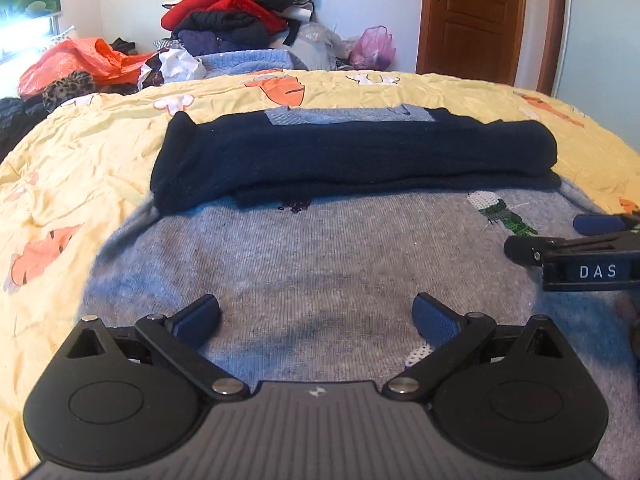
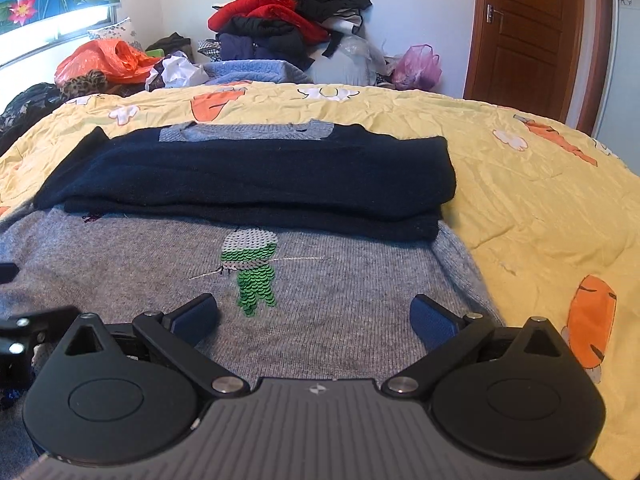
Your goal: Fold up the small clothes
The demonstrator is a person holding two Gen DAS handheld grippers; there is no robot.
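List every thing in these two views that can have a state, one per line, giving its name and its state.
Grey sweater: spread flat on the bed, navy sleeves folded across it.
Navy sleeves: laid crosswise, stacked one on the other.
Left gripper: fingers open, holding nothing, over the sweater.
Right gripper: fingers open, holding nothing, over the sweater.
Door: closed.
Clothes pile: heaped, unfolded.
Quilt: spread, wrinkled.

Grey knitted sweater (image 2: 340,292) with green and silver sequin figure (image 2: 250,268); navy folded sleeves (image 2: 248,176) across it. Pale yellow quilt (image 2: 520,200) printed with orange carrots and white flowers. Blue-padded black grippers (image 1: 316,318) (image 2: 314,318).
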